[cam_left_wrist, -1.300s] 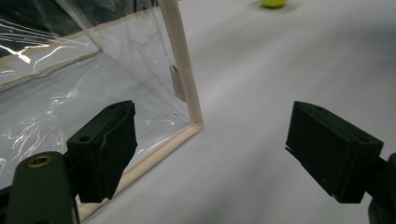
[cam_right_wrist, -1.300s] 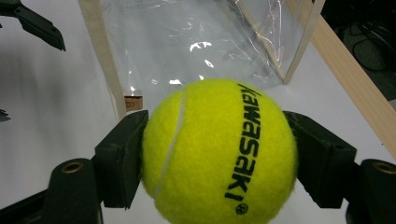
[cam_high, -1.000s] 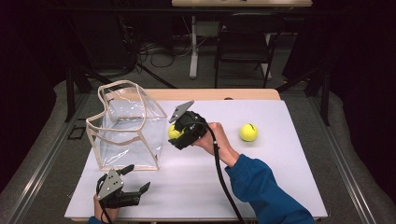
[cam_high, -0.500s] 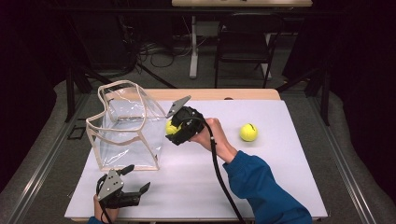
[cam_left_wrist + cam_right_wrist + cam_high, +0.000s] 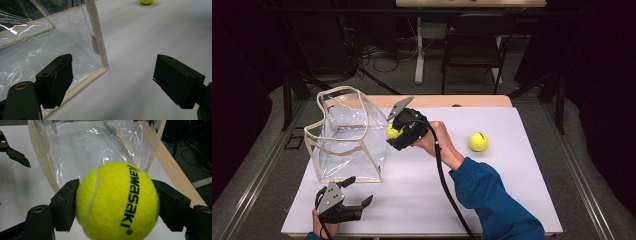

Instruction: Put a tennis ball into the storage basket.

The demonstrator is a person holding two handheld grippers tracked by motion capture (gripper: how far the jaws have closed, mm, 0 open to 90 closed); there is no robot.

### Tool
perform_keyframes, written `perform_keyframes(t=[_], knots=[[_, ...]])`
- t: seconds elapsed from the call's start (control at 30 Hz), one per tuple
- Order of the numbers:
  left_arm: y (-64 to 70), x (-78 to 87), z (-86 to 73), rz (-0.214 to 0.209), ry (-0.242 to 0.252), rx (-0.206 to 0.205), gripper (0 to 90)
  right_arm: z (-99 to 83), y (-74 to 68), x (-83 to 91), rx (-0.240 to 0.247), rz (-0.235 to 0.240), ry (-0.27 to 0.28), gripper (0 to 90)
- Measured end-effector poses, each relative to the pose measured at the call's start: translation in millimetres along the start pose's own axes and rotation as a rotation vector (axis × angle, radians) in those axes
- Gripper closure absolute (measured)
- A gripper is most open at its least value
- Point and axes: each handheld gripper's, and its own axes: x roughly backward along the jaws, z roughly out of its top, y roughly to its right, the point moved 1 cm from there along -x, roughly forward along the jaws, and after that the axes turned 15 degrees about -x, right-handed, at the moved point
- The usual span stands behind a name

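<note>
Tennis ball (image 5: 117, 201) (yellow), clamped inside right claw (image 5: 117, 207)

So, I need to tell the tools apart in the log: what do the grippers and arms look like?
Both grippers are black with two blocky jaws. The right gripper and the left gripper each carry a grey three-cornered plate. A black cable trails from the right one, along a blue sleeve.

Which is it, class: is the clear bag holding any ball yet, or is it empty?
Empty: the clear bag holds nothing; one ball is in the right tongs, the other on the table.
</note>
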Motion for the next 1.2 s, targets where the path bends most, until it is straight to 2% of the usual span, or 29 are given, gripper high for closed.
perform_keyframes(t=[1.2], knots=[[0.0,0.1,0.0,-0.005,0.009,0.004,16.1,33.1,-6.3,0.6,0.029,0.005,0.034,25.8]])
